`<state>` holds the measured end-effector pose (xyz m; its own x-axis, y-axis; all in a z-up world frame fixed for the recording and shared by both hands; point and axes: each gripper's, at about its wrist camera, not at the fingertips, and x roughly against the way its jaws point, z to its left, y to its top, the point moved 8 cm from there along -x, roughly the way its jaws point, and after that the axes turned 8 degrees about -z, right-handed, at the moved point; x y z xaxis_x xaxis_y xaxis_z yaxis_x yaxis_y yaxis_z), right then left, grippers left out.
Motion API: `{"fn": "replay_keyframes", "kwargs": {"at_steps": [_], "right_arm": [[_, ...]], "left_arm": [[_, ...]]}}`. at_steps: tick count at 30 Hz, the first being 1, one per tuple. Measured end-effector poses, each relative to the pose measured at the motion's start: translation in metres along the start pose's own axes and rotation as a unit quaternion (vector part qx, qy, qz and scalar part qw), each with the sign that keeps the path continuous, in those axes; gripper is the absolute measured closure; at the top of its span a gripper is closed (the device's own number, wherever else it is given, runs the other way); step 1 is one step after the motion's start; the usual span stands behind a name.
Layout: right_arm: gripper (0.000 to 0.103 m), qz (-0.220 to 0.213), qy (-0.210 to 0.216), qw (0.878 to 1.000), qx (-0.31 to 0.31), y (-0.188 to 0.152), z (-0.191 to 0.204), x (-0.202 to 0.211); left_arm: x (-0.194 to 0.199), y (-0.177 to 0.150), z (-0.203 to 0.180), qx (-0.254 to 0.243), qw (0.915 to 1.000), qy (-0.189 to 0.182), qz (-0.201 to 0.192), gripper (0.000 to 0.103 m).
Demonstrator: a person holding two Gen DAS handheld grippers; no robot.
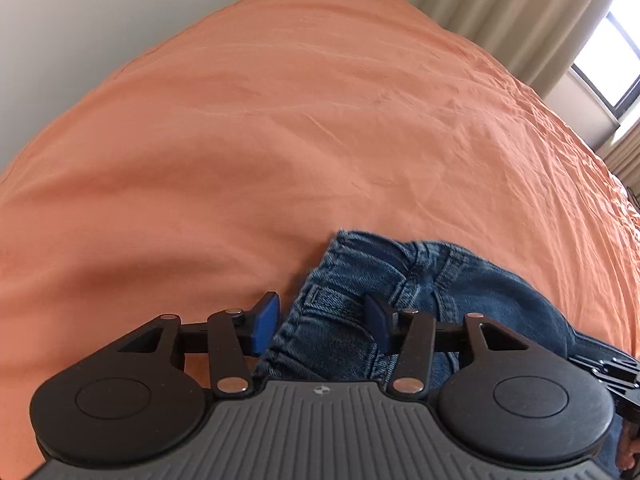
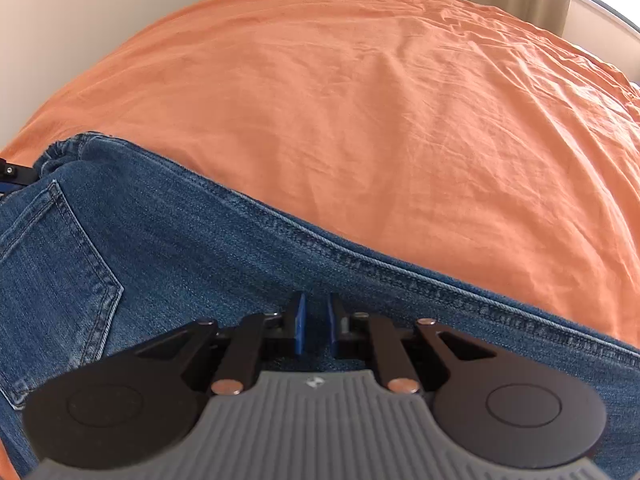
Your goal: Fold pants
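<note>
Left gripper (image 1: 322, 326) fingers gape over jeans (image 1: 360, 308); right gripper (image 2: 314, 330) nearly closed, empty.

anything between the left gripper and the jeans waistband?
Nothing visible. The left gripper is open with the jeans waistband bunched directly between its fingers on the orange bedsheet. The right gripper sits nearly closed over the denim, well off to the side.
</note>
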<state>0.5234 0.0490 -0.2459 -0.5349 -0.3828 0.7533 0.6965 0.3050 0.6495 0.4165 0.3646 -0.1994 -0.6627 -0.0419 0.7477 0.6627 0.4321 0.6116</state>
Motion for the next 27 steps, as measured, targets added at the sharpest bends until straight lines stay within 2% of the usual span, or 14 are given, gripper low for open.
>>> {"fn": "replay_keyframes", "kwargs": {"at_steps": [5, 8, 10, 11, 13, 17, 23, 25, 27], "right_arm": [[0.103, 0.001, -0.011, 1.000, -0.016, -0.001, -0.002, -0.005], [0.102, -0.005, -0.011, 1.000, -0.023, 0.002, -0.001, 0.007], [0.090, -0.017, -0.004, 0.999, -0.050, 0.001, -0.002, 0.026], [0.089, -0.026, 0.000, 0.998, -0.061, -0.002, -0.003, 0.037], [0.086, -0.039, 0.013, 0.997, -0.062, -0.013, 0.003, 0.061], [0.086, -0.060, 0.022, 0.997, -0.032, -0.043, 0.021, 0.110], [0.083, -0.099, 0.028, 0.995, -0.022, -0.101, 0.036, 0.185], [0.083, -0.103, 0.036, 0.994, -0.020, -0.127, 0.044, 0.204], [0.083, -0.101, 0.051, 0.993, -0.021, -0.154, 0.053, 0.216]], "left_arm": [[-0.004, 0.002, -0.006, -0.001, 0.9997, 0.026, -0.003, 0.042], [0.019, 0.008, -0.015, -0.042, 0.9969, 0.054, -0.039, 0.041], [0.048, 0.009, -0.018, -0.083, 0.9903, 0.084, -0.073, 0.039], [0.061, 0.007, -0.022, -0.105, 0.9870, 0.086, -0.086, 0.039], [0.087, -0.002, -0.031, -0.140, 0.9828, 0.071, -0.097, 0.039], [0.125, -0.031, -0.053, -0.188, 0.9777, 0.027, -0.089, 0.039], [0.152, -0.091, -0.105, -0.276, 0.9591, -0.027, -0.058, 0.040], [0.156, -0.113, -0.123, -0.302, 0.9506, -0.055, -0.046, 0.042], [0.157, -0.143, -0.141, -0.346, 0.9344, -0.076, -0.036, 0.047]]}}
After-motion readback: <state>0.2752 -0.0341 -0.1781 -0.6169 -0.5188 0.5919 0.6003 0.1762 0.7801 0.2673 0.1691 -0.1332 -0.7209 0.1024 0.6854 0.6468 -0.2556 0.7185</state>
